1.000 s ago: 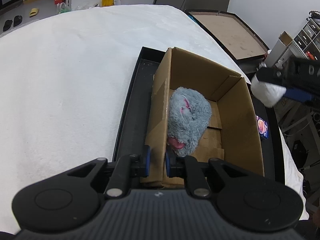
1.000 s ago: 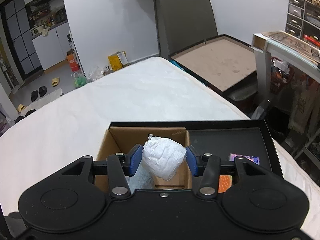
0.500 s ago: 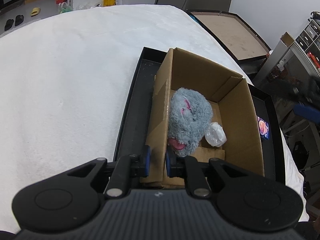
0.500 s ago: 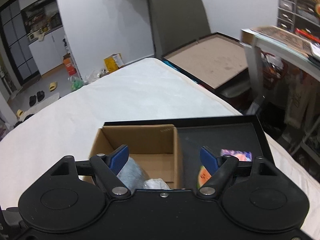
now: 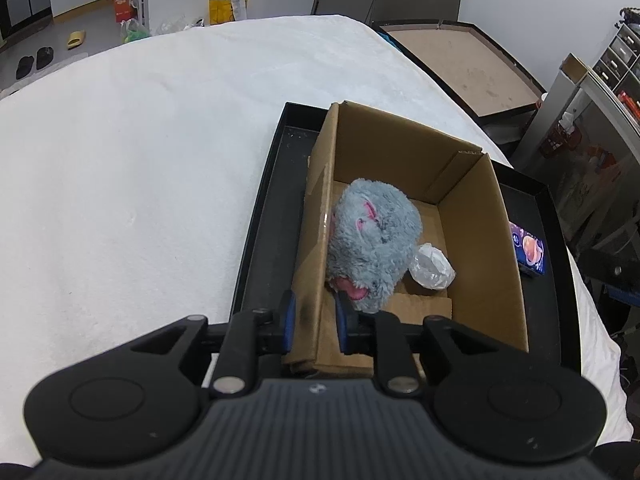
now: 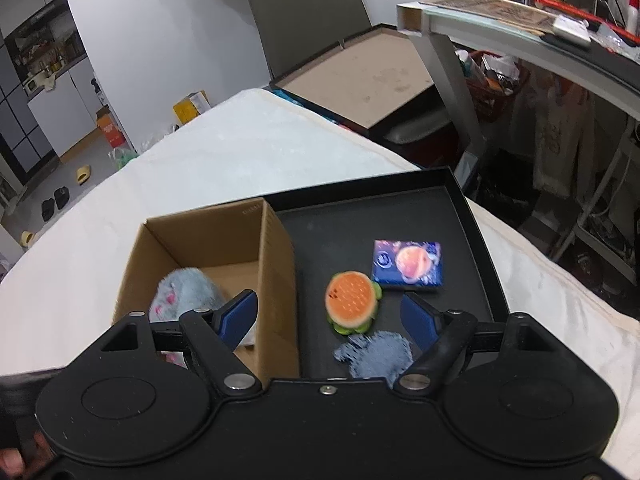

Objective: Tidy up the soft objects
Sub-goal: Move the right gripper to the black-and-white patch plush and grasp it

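Note:
The cardboard box stands at the left end of a black tray. Inside it lie a grey plush toy and, against the plush, a white crumpled ball. My left gripper straddles the box's near left wall; its jaws are opening and a small gap shows beside the wall. In the right wrist view, my right gripper hangs open above the tray, right of the box. A burger toy lies between its fingers, untouched, and a blue-grey fabric piece lies just below.
A small block with a planet picture lies on the tray beyond the burger. The tray rests on a white bed cover. A framed board and a cluttered desk stand to the right.
The right gripper opened and let go of the white ball, which now lies in the box. It then swung right over the tray. The left jaws parted slightly from the box wall.

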The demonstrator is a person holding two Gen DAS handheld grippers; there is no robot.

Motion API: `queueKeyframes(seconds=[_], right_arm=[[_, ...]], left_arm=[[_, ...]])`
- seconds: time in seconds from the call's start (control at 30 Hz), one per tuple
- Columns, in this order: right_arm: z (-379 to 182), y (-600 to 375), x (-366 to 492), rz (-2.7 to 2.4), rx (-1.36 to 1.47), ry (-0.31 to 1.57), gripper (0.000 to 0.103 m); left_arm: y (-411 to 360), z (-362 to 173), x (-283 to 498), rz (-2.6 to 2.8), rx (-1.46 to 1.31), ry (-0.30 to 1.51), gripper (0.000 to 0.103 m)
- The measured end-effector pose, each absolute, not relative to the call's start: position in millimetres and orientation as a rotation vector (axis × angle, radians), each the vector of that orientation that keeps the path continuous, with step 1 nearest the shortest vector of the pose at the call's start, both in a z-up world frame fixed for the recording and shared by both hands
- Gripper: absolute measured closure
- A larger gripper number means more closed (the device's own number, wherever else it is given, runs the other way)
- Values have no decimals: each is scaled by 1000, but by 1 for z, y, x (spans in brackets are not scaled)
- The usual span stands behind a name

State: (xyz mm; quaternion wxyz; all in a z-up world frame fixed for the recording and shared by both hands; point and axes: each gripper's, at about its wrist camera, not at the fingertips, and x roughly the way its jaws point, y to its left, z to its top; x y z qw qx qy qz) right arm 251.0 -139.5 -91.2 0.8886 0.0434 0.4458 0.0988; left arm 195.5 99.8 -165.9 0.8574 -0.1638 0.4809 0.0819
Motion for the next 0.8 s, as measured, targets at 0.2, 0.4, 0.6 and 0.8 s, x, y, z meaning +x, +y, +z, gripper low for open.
queueKeyframes(seconds=[0.2,0.4,0.6,0.8], right_arm=[[-99,-161,246,186,111,964,25],[-111,-177,245,152,126,1039,25],[-128,-194,244,134,139,1126,25],[-148,-210,238,92,164,1213,25]], left_arm=[[92,-164,197,188,-310,1022,63],[87,-162,198,200,-301,1020,50],[83,-162,200,206,-285,1028,47],[78,-161,201,211,-264,1035,45]])
